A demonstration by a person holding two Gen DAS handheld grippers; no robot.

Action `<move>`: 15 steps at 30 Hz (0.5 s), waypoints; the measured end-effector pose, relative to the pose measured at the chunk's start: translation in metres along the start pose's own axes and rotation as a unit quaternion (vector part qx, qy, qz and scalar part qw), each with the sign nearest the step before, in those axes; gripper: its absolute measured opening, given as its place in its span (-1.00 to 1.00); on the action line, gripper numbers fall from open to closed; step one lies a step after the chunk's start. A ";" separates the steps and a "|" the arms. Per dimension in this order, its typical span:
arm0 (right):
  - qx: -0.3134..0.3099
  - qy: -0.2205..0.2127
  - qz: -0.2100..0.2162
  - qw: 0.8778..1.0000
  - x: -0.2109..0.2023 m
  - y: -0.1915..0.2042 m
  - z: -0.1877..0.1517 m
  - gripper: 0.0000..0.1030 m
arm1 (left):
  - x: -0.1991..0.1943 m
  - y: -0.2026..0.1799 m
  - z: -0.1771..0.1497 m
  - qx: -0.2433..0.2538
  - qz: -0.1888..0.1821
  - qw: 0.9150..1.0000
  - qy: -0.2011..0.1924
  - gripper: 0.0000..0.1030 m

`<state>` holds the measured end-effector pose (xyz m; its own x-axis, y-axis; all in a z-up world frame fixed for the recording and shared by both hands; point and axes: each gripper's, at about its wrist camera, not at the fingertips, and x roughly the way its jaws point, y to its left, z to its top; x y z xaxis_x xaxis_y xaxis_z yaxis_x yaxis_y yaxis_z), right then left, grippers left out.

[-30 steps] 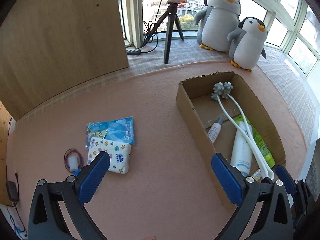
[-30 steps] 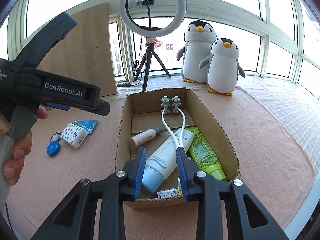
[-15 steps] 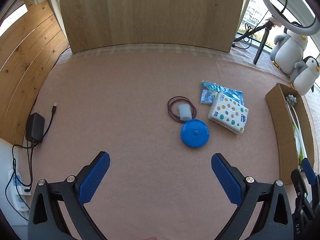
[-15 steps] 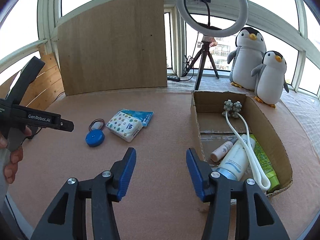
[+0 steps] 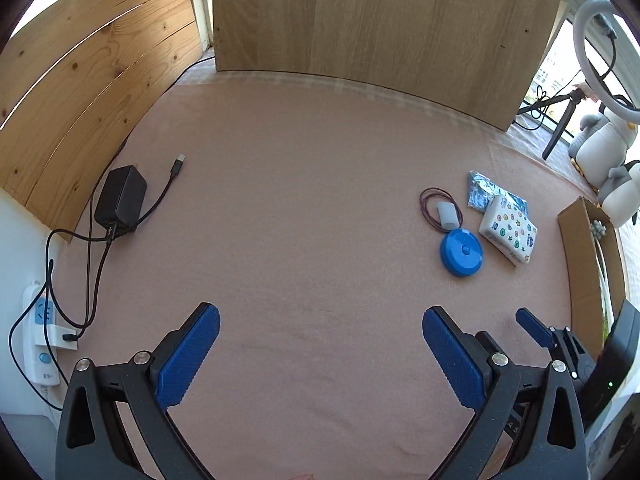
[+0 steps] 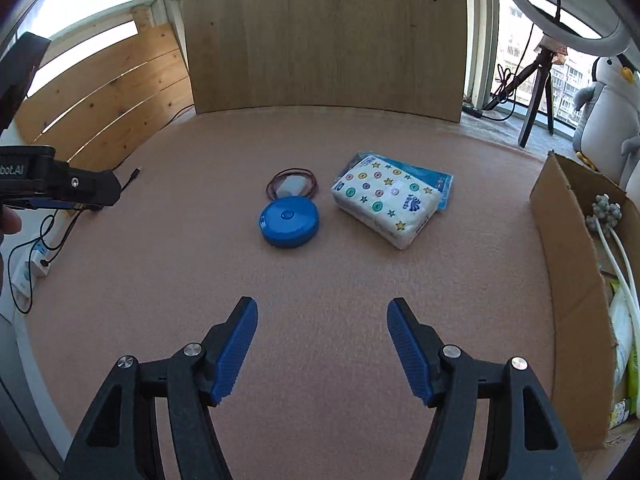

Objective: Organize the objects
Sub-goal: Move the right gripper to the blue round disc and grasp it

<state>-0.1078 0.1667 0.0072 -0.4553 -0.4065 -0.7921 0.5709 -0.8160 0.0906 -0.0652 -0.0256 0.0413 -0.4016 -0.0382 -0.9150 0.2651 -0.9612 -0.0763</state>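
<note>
Surface: pink felt-like mat (image 6: 320, 280), wood panel (image 6: 324, 36) behind, window bay with ring light (image 6: 560, 0) to the right.
Left gripper (image 5: 320, 354): spread wide, nothing between pads, over bare mat well away from the items.
Right gripper (image 6: 322, 346): jaws have just been opening, now spread, nothing between them; aimed at the loose items ahead.
Box: cardboard box (image 6: 560, 264) at right edge, already holding a white massager and tubes.
Loose items: blue round disc (image 6: 289, 221), tissue pack (image 6: 385, 203), blue foil packet (image 6: 436, 180) under the pack's far side, small pale cap inside a dark elastic loop (image 6: 293, 185) just behind the disc.
Disc handling: looks like hard smooth plastic, light, probably slippery; pinch across the rim, low.
Tissue pack handling: soft, light, film wrap; will squash, so grip across the short width at mid-length.
Foil packet: thin and flat, hard to get under; likely easier once the pack is off it.
Loop and cap: limp, tiny; risk of dragging rather than lifting.
Likely next target: disc or tissue pack, nearest to the right gripper.
</note>
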 end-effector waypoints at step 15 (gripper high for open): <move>-0.058 0.008 -0.020 0.998 0.069 0.029 0.052 -0.12 | -0.002 0.065 -0.028 -0.066 0.015 0.998 0.009 1.00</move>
<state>-0.1586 0.0938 -0.0138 -0.4690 -0.3681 -0.8029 0.6282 -0.7780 -0.0103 -0.0223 -0.0807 0.0274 -0.3761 -0.0604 -0.9246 0.3907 -0.9152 -0.0991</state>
